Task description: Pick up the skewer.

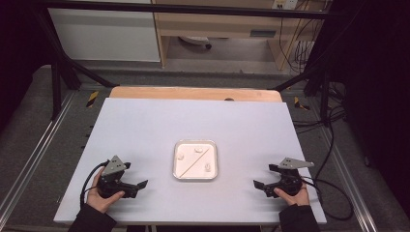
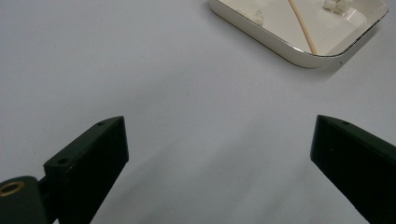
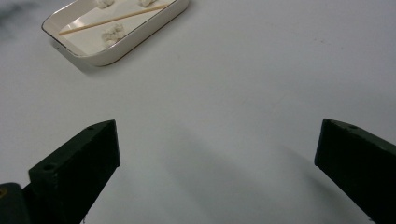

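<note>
1. High view: a white tray (image 1: 195,160) sat at centre frame on the pale counter (image 1: 145,125), well apart from both grippers.
2. Inside the tray lay a thin wooden stick (image 1: 195,161) running diagonally from lower left to upper right, with three small white lumps around it: one at upper left (image 1: 181,155), one at top centre (image 1: 198,150), one at lower right (image 1: 208,167).
3. The left gripper (image 1: 141,185) was at lower left of the frame, held in a hand (image 1: 104,195) low over the counter, pointing right toward the tray. Its fingers stood wide apart, nothing between them.
4. The right gripper (image 1: 257,185) was at lower right, held in the other hand (image 1: 292,195), pointing left toward the tray. Its fingers were likewise spread, gripping nothing.
5. Left gripper view: black fingers (image 2: 88,163) at both lower corners, bare counter between; tray at upper right.
6. Right gripper view: fingers (image 3: 74,168) equally separated; tray at upper left, the stick and lumps visible within.
</note>
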`<state>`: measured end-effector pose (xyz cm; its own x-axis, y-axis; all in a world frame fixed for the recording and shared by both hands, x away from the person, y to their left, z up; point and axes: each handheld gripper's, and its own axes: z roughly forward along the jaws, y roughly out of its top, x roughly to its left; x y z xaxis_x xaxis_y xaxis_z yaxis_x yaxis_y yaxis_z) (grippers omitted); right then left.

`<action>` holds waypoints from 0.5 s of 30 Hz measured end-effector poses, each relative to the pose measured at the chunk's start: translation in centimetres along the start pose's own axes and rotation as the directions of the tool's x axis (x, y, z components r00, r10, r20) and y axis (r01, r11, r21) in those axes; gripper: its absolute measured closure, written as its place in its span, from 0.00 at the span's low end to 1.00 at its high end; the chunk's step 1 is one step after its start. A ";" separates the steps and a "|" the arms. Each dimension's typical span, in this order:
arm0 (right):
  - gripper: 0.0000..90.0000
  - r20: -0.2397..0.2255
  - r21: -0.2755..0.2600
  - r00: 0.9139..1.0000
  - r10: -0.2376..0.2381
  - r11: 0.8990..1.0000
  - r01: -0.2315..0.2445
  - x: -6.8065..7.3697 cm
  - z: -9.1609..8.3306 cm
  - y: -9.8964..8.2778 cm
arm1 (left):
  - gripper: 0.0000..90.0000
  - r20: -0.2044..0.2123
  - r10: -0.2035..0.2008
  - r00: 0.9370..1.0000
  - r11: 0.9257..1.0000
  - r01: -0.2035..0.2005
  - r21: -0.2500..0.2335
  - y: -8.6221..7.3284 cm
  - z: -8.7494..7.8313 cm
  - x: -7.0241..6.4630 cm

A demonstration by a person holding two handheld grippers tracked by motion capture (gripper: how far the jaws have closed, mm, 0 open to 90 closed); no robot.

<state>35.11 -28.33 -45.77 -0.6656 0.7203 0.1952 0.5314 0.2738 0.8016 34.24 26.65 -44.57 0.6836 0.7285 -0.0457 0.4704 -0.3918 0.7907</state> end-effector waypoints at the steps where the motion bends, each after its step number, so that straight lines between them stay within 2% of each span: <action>1: 0.01 0.000 0.000 1.000 0.000 1.000 0.000 0.0 0.0 0.0 | 0.04 0.000 0.001 1.000 1.000 -0.001 0.000 0.0 0.0 0.0; 15: 0.01 -0.001 0.009 1.000 0.001 1.000 -0.001 0.0 0.0 0.0 | 0.04 -0.010 0.004 1.000 1.000 -0.004 0.003 0.6 0.0 -0.3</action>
<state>35.12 -28.29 -45.75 -0.6655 0.7199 0.1971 0.5370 0.2784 0.7963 34.30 26.21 -44.09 0.6794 0.7328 -0.0364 0.4697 -0.3963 0.7888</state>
